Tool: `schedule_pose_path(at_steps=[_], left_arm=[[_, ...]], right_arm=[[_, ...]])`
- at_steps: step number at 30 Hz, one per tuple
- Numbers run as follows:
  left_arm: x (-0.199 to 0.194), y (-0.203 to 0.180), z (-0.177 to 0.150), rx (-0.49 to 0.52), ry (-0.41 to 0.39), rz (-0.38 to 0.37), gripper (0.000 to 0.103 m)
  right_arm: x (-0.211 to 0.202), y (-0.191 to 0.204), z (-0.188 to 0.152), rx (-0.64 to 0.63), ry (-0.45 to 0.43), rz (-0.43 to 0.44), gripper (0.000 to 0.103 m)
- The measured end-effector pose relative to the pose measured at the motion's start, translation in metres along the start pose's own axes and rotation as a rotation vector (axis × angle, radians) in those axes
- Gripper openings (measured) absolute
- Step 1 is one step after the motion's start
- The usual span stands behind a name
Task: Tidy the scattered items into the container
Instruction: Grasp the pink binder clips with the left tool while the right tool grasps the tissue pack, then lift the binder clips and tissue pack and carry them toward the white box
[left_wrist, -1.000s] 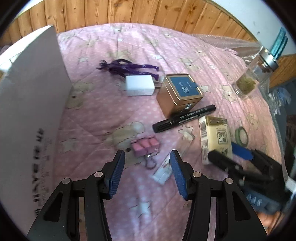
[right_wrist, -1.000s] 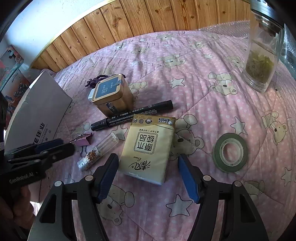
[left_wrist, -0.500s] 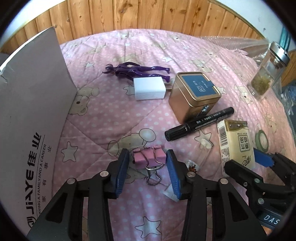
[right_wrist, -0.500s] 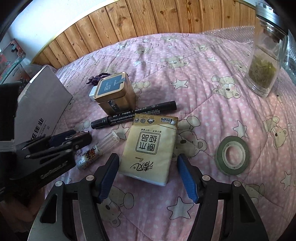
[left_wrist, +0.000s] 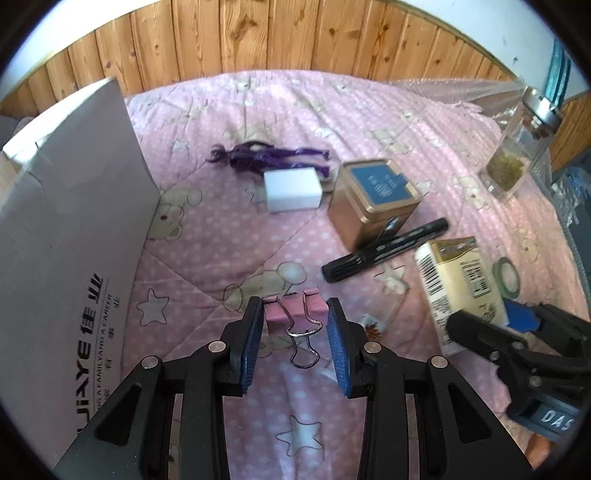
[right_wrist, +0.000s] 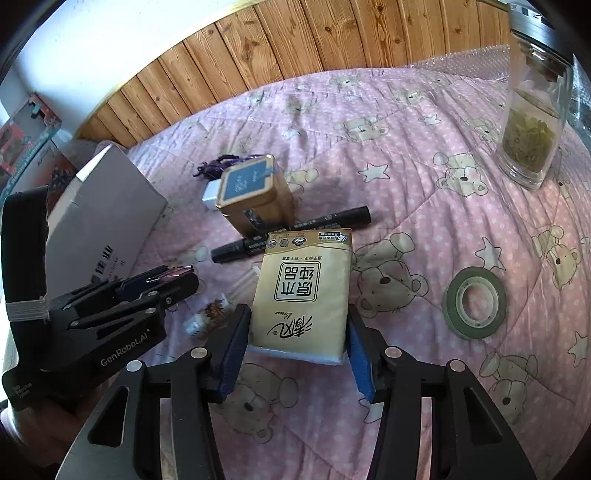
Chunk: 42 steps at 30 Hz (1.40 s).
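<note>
My left gripper (left_wrist: 295, 328) is open, its blue pads either side of a pink binder clip (left_wrist: 293, 314) lying on the pink quilt. My right gripper (right_wrist: 295, 332) is open around the near end of a yellow tissue pack (right_wrist: 304, 288), pads close to its sides. The tissue pack also shows in the left wrist view (left_wrist: 458, 280). The white cardboard box (left_wrist: 62, 236) stands at the left. A black marker (left_wrist: 384, 249), a gold tin (left_wrist: 371, 199), a white charger (left_wrist: 293, 190) and a purple figure (left_wrist: 266, 157) lie scattered beyond.
A green tape roll (right_wrist: 474, 302) lies right of the tissue pack. A glass jar (right_wrist: 532, 122) stands at the far right. A small clear tube (right_wrist: 212, 314) lies between the grippers. A wood-panelled wall (left_wrist: 295, 44) runs behind the bed.
My left gripper has moved forward and narrowed around the pink binder clip. My right gripper has moved forward so that its pads flank the tissue pack.
</note>
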<state>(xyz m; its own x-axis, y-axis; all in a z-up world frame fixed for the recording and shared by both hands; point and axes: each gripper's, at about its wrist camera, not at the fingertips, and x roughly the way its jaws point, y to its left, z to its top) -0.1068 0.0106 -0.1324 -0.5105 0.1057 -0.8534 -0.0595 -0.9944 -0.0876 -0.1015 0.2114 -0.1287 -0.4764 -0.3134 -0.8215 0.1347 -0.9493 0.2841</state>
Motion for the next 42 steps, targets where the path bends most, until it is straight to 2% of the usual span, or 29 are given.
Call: schedule_pose_path(at_steps=[17,42], left_arm=[[-0.057,-0.004,0.012,-0.017,-0.080,-0.078,0.036],[-0.130,0.027,-0.005,-0.066,-0.170,-0.085,0.036]], right_arm=[[-0.028,0.030,0.005,-0.007,-0.029,0.043,0.051],[-0.070,0.082,-0.006,-0.067,-0.092,0.072,0.051]])
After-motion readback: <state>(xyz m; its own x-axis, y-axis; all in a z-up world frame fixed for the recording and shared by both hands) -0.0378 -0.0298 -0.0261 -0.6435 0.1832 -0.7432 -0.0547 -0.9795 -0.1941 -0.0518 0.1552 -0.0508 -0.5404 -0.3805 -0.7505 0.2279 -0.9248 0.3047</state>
